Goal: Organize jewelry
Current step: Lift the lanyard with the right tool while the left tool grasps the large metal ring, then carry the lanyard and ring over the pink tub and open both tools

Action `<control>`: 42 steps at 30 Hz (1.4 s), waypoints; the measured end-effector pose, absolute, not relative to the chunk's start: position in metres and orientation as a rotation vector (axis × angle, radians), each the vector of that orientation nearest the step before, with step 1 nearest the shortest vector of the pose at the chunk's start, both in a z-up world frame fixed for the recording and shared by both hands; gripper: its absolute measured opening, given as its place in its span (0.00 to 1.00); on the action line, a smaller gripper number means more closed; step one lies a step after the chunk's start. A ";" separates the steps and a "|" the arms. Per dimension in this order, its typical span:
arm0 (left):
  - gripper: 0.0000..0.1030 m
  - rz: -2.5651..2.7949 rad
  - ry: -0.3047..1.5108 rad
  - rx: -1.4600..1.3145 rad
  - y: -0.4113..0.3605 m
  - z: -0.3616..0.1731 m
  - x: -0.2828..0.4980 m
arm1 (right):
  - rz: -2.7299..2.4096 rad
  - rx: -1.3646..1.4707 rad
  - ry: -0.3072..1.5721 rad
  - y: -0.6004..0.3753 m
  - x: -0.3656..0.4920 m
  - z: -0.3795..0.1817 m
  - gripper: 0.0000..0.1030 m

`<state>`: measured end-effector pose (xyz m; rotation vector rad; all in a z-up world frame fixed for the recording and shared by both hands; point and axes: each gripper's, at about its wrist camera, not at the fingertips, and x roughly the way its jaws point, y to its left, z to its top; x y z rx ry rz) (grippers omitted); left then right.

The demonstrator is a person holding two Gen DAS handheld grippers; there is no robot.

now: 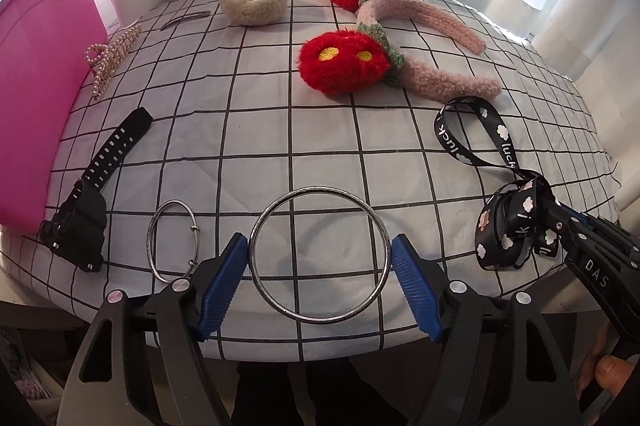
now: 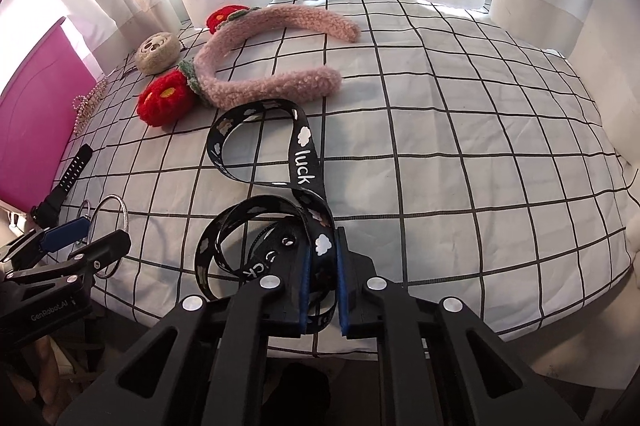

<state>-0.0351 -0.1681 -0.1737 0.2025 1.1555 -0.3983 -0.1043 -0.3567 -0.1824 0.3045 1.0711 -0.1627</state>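
Note:
My left gripper [image 1: 319, 246] is open, its blue pads on either side of a large silver bangle [image 1: 276, 300] that lies flat near the table's front edge. A smaller silver bangle [image 1: 154, 222] lies just to its left. My right gripper [image 2: 323, 246] is shut on a black "luck" ribbon lanyard [image 2: 306, 150], bunched at the jaws with the rest looping over the cloth. In the left wrist view the lanyard [image 1: 502, 142] and right gripper [image 1: 548, 202] show at the right. The left gripper [image 2: 94, 232] shows at the lower left of the right wrist view.
A black watch [image 1: 92, 194], a pearl hair claw [image 1: 112, 56] and a hair clip [image 1: 186, 18] lie along the left by a pink box [image 1: 36, 74]. A beige round plush [image 1: 253, 0] and a pink headband with red fuzzy flowers [image 1: 344, 60] lie further back. White curtains hang behind the checked tablecloth [image 2: 460, 146].

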 end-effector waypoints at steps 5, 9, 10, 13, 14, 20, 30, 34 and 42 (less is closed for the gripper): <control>0.69 -0.397 1.139 0.198 -0.166 -0.167 -0.031 | -0.169 0.308 1.032 -0.358 -0.106 -0.173 0.07; 0.69 -0.401 1.116 0.202 -0.166 -0.159 -0.031 | -0.170 0.315 0.978 -0.360 -0.108 -0.160 0.07; 0.69 -0.403 1.110 0.200 -0.166 -0.156 -0.032 | -0.169 0.314 0.964 -0.360 -0.108 -0.156 0.07; 0.69 -0.411 1.088 0.189 -0.164 -0.146 -0.031 | -0.167 0.306 0.931 -0.360 -0.108 -0.143 0.07; 0.69 -0.413 1.080 0.185 -0.164 -0.143 -0.031 | -0.167 0.303 0.921 -0.360 -0.108 -0.139 0.07; 0.69 -0.424 1.042 0.156 -0.158 -0.121 -0.026 | -0.152 0.292 0.868 -0.357 -0.104 -0.113 0.07; 0.69 -0.417 0.953 0.121 -0.136 -0.076 -0.018 | -0.093 0.260 0.759 -0.334 -0.089 -0.061 0.07; 0.69 -0.403 0.903 0.109 -0.120 -0.052 -0.011 | -0.053 0.238 0.716 -0.317 -0.075 -0.037 0.07; 0.69 -0.343 0.800 0.064 -0.074 -0.001 0.009 | 0.051 0.184 0.624 -0.265 -0.037 0.013 0.07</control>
